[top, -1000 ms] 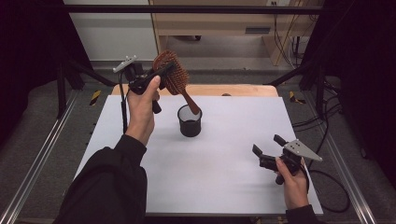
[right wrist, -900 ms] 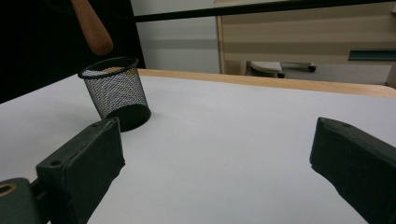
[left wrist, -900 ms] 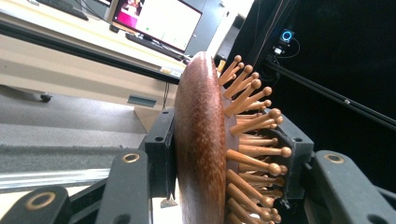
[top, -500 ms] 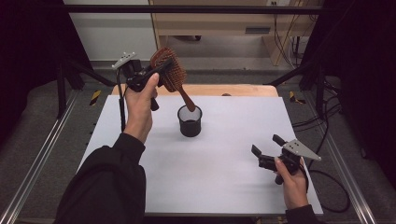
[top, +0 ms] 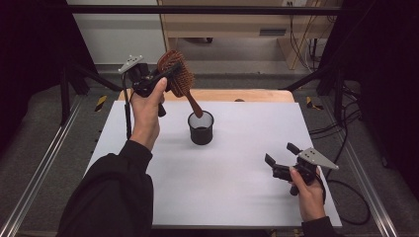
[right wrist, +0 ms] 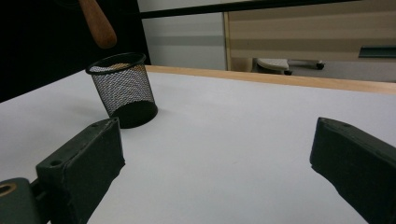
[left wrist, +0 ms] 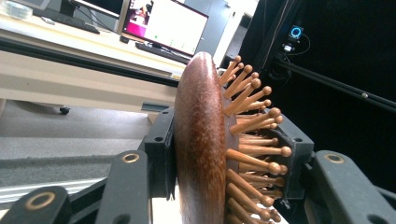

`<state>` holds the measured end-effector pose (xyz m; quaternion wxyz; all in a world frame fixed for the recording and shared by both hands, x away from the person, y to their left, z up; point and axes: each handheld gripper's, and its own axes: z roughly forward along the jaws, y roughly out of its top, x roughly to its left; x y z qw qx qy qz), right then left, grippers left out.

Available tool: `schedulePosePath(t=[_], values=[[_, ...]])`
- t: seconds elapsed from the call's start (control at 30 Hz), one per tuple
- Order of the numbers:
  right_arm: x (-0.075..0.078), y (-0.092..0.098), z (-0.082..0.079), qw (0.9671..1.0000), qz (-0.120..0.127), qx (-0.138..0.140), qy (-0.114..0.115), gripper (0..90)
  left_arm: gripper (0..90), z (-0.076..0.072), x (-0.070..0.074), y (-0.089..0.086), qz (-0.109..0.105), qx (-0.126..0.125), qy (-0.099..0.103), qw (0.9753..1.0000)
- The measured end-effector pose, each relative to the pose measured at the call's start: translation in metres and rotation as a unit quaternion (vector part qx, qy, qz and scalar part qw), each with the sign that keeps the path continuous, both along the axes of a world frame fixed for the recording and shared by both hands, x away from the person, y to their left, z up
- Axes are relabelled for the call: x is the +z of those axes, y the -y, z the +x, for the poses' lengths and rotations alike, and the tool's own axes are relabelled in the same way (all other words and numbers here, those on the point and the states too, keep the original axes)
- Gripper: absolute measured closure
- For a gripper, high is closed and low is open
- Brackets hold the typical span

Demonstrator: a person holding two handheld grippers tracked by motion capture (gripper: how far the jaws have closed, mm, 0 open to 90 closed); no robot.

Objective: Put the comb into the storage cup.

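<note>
Fingers (left wrist: pixel 161 154) clamped on hairbrush (top: pixel 177 79), handle tip above mesh cup (top: pixel 201 128) rim.

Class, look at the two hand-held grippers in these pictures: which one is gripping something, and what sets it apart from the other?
The left hand-held gripper: its jaws clamp the wooden hairbrush above the mesh cup. The right hand-held gripper stands open and empty.

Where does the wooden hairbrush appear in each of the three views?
High view: hairbrush upper left of centre, held in the left claw, handle pointing down toward the mesh cup.
Left gripper view: centre, clamped between the jaws.
Right gripper view: handle tip at top left.
Shared landmark: mesh cup in the high and right gripper views.
</note>
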<state>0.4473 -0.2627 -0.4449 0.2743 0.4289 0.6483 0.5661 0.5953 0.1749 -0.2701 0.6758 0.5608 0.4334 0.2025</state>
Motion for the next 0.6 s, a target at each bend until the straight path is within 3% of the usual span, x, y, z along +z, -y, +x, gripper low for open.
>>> schedulePosePath(t=[0.4,0.5,0.6], values=[[0.001,-0.004,0.000,0.9999,0.002,0.010,0.001,3.2,51.0,0.009,-0.008,0.007,0.001,0.008,-0.005,1.0000],[0.001,-0.005,0.000,0.9999,0.004,0.015,-0.002,3.2,51.0,0.011,-0.008,0.007,-0.010,0.008,-0.011,0.9999],[0.000,-0.006,0.000,0.9999,0.001,0.015,-0.002,3.3,51.0,0.011,-0.009,0.006,-0.003,0.013,-0.015,0.9998]])
